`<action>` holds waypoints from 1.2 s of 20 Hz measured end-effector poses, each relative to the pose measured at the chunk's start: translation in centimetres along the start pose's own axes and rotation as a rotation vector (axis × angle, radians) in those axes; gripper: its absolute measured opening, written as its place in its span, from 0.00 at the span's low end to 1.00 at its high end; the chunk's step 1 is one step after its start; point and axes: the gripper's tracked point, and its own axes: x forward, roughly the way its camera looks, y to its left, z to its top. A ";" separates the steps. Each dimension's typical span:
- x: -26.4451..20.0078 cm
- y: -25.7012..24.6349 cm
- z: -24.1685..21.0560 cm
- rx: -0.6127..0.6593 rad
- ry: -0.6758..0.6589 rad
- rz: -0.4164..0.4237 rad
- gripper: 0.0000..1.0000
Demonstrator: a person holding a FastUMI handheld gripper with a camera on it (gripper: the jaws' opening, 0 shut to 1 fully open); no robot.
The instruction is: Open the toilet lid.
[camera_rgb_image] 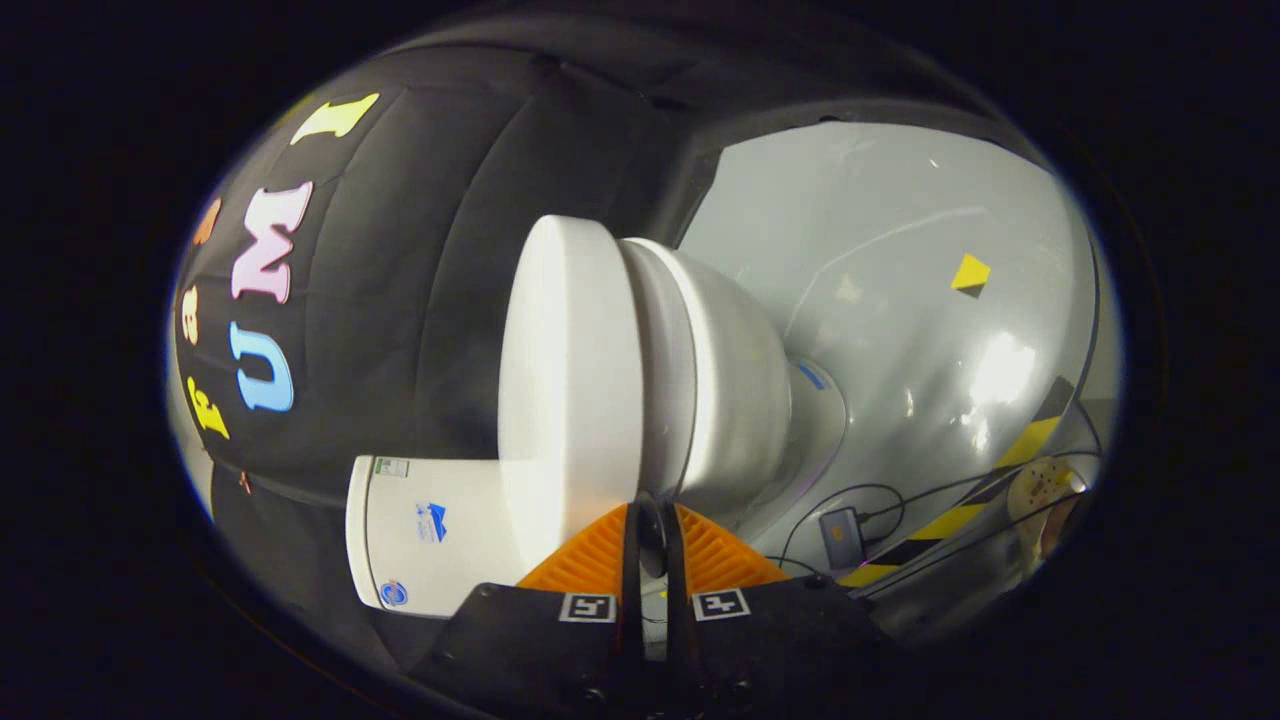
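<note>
Grey floor [900,250] glossy, glare patches. Toilet [700,390] appears rolled sideways in view, white, bowl and base toward floor. Toilet lid [570,370] down flat on bowl, closed, directly ahead of fingers. Tank [430,535] beside lid, partly cut off by gripper body. Striped hazard tape [1000,480], cables and small box [840,530] on floor near base, blurry. Gripper [650,520] fingers nearly together, narrow gap, tips at lid edge; contact unclear.

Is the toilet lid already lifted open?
No, the toilet lid lies flat on the bowl, just ahead of the nearly shut gripper.
</note>
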 end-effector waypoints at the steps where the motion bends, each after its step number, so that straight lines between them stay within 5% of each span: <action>1: -0.2 0.1 0.0 -0.028 -0.001 -0.014 0.13; 13: -5.8 10.3 0.4 -0.488 -0.168 -0.177 0.15; 24: -8.3 21.5 -5.0 -0.847 -0.307 -0.189 0.11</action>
